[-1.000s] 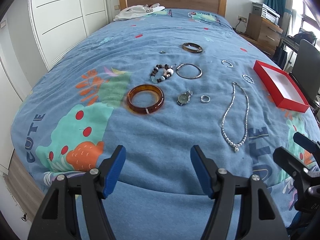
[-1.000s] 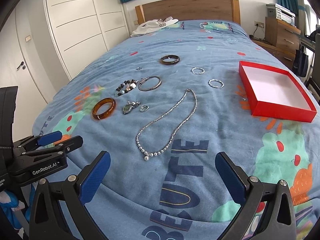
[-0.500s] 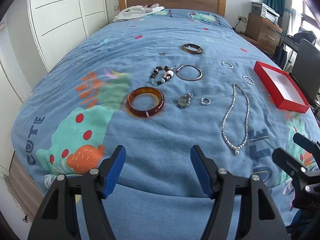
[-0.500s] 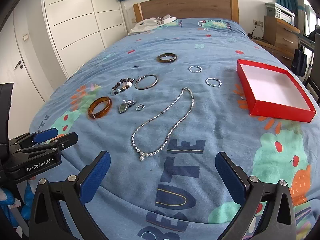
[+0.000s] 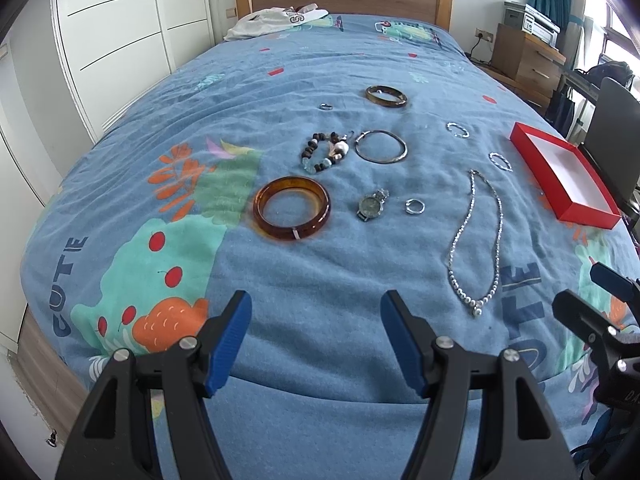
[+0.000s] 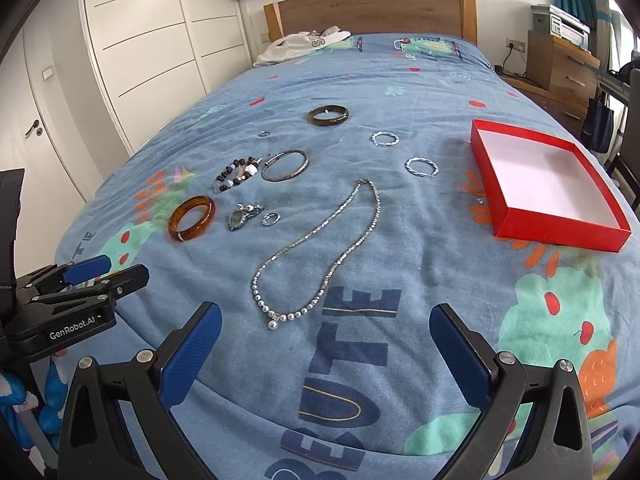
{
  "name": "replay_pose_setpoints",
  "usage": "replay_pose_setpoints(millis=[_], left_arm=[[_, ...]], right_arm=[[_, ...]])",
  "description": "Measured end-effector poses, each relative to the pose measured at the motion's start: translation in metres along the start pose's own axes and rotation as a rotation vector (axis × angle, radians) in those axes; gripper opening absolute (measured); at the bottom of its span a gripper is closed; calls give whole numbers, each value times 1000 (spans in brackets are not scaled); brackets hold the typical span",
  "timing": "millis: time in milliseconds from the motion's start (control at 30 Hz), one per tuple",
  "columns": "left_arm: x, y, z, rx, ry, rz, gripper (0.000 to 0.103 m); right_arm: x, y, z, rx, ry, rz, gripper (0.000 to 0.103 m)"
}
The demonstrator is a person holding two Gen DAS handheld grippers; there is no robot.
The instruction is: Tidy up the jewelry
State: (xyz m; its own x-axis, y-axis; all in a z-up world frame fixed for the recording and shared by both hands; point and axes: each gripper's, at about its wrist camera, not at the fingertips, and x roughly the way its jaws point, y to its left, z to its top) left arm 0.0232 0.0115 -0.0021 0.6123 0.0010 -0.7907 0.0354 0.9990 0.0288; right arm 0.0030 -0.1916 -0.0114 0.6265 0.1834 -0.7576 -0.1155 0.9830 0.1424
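Jewelry lies spread on a blue bedspread. An amber bangle (image 5: 292,212) (image 6: 191,218), a beaded bracelet (image 5: 324,152), a thin metal bangle (image 5: 381,147), a watch (image 5: 372,205), a small ring (image 5: 414,206), a silver necklace (image 5: 476,240) (image 6: 320,248) and a dark bangle (image 5: 386,96) are apart from each other. An empty red box (image 6: 540,184) (image 5: 564,176) sits on the right. My left gripper (image 5: 316,340) and right gripper (image 6: 326,350) are open and empty, over the bed's near edge.
Two twisted silver hoops (image 6: 385,139) (image 6: 421,167) lie near the box. A tiny ring (image 5: 326,107) lies further back. White clothing (image 6: 304,46) lies by the wooden headboard. White wardrobes stand on the left, a wooden dresser (image 6: 560,68) on the right.
Both grippers have drawn back and risen slightly from the bed, so the jewelry looks a little farther away. Nothing on the bed has moved.
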Motion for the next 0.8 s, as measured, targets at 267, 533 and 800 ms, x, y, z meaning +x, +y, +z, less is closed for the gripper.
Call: replay_pose_setpoints(millis=[267, 533, 800], left_arm=[[6, 10, 13, -22, 5, -6, 65], [18, 24, 20, -51, 32, -17, 65], [46, 27, 34, -70, 78, -33, 65]], right_arm=[[1, 2, 12, -40, 4, 22, 94], [11, 9, 21, -101, 22, 80, 88], [34, 15, 36, -174, 54, 147, 82]])
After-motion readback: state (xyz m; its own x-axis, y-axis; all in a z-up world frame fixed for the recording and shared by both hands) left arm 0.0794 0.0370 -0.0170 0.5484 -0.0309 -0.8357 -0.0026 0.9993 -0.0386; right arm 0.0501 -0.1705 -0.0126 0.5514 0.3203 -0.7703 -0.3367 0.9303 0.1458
